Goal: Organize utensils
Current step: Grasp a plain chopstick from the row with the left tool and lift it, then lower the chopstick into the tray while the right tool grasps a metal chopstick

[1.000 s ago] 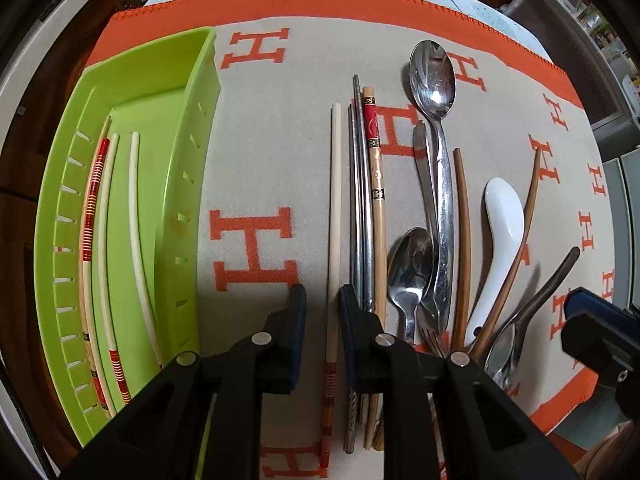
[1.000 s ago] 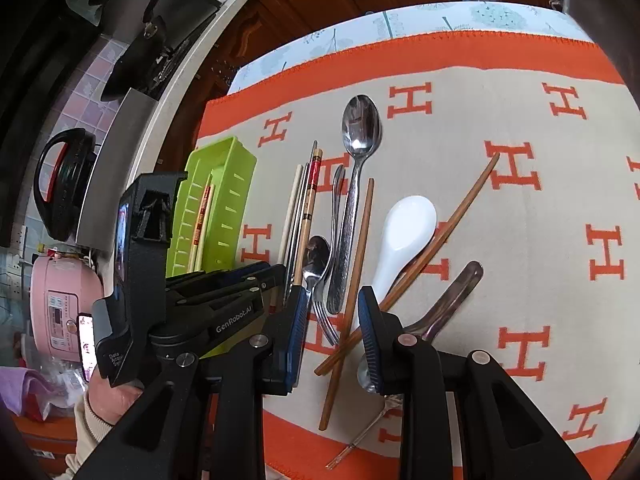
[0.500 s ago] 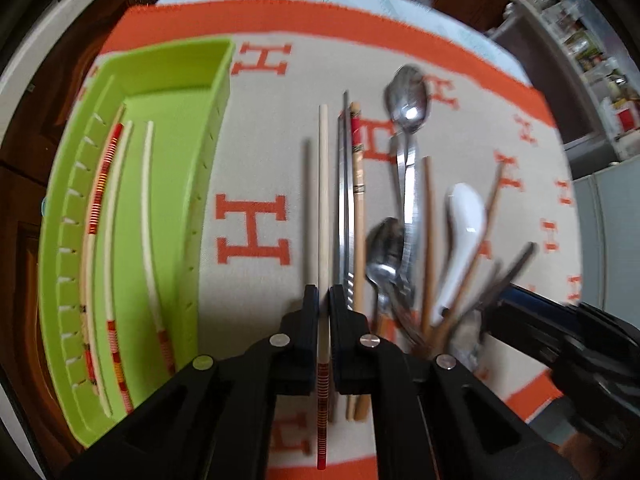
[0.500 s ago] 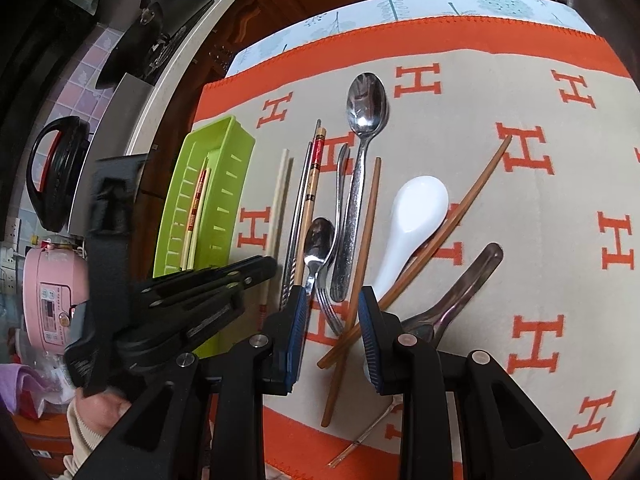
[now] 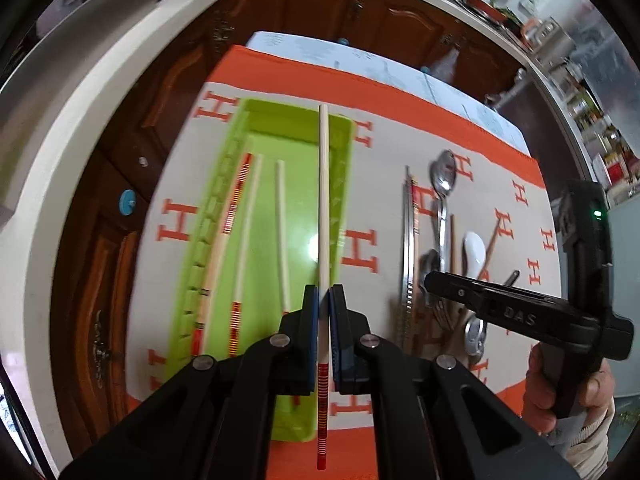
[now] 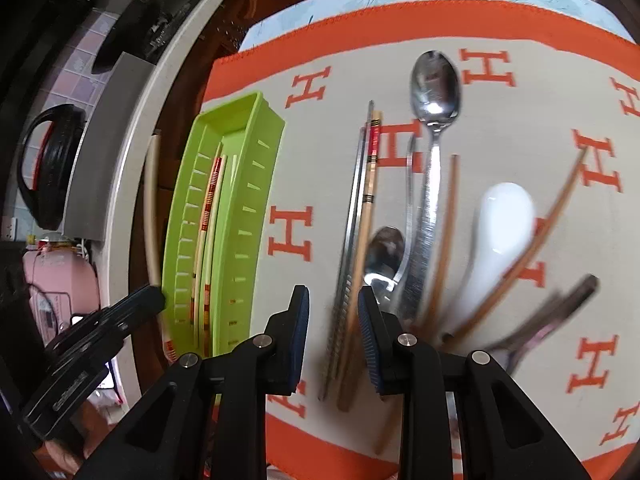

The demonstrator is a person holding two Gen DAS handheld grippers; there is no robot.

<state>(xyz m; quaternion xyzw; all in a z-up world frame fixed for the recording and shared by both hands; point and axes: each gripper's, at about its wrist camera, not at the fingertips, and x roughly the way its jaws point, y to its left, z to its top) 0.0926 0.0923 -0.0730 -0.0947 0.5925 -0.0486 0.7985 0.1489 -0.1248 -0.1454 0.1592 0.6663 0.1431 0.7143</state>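
My left gripper (image 5: 324, 300) is shut on a cream chopstick (image 5: 324, 184) with a red-striped end and holds it in the air above the green tray (image 5: 296, 114), along the tray's right side. Three chopsticks (image 5: 246, 236) lie in the tray. My right gripper (image 6: 334, 312) stands open low over the cloth. The metal chopsticks (image 6: 354, 216) and a red-banded wooden chopstick (image 6: 370, 184) run between its fingers, and the pads are clear of them. In the right wrist view the left gripper (image 6: 120, 312) shows at the left edge with its chopstick (image 6: 151, 208).
More utensils lie to the right on the orange-bordered H-pattern cloth (image 6: 520, 80): a large steel spoon (image 6: 434, 88), a small spoon (image 6: 384, 248), a white ceramic spoon (image 6: 504, 220), brown chopsticks (image 6: 556, 212) and a dark-handled utensil (image 6: 560, 308). Wooden cabinets (image 5: 160, 92) and a white counter edge lie beyond the table.
My left gripper shut on the cream chopstick, lifted it off the cloth and carried it left over the green tray. My right gripper came left and lower, over the metal chopsticks.
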